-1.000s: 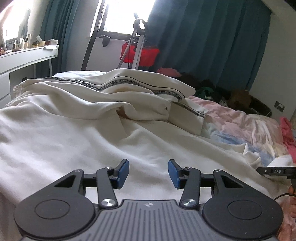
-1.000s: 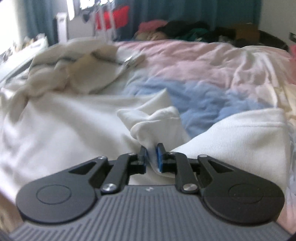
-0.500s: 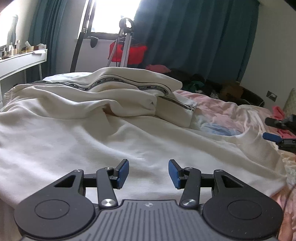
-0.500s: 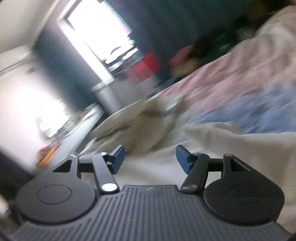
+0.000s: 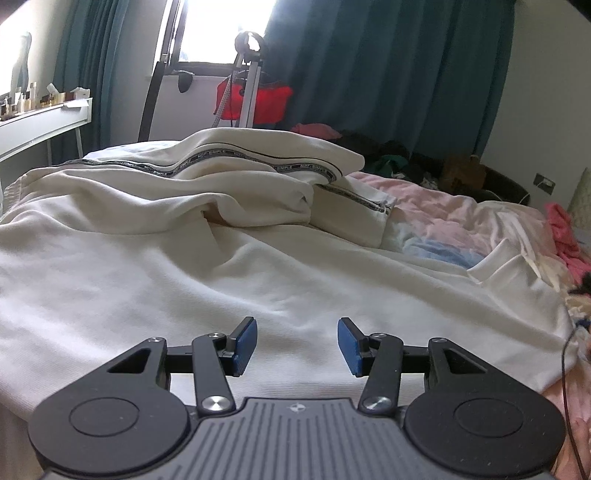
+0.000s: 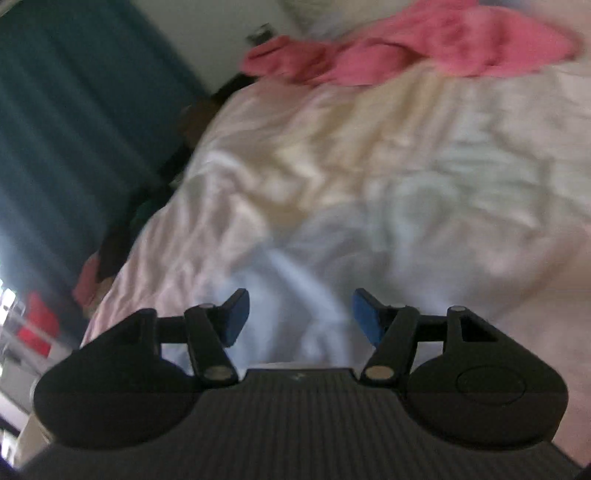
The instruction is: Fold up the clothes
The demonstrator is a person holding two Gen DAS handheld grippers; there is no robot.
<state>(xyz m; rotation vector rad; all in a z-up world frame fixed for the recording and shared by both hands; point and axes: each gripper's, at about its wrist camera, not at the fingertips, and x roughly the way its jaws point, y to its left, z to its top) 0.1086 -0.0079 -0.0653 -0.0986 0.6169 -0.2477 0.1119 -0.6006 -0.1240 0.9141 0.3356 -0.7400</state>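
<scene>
Your right gripper [image 6: 297, 314] has let go of the cream knitted garment [image 5: 258, 288] and swung away, now open; your left gripper [image 5: 297, 341] hovers open above it, holding nothing.

Left wrist view low and level over the cream garment [image 5: 229, 280], facing the window [image 5: 221, 29] and teal curtains [image 5: 388, 74], right wrist view tilted and blurred, close above the pink and blue duvet [image 6: 332, 177], both views share duvet and curtains
</scene>
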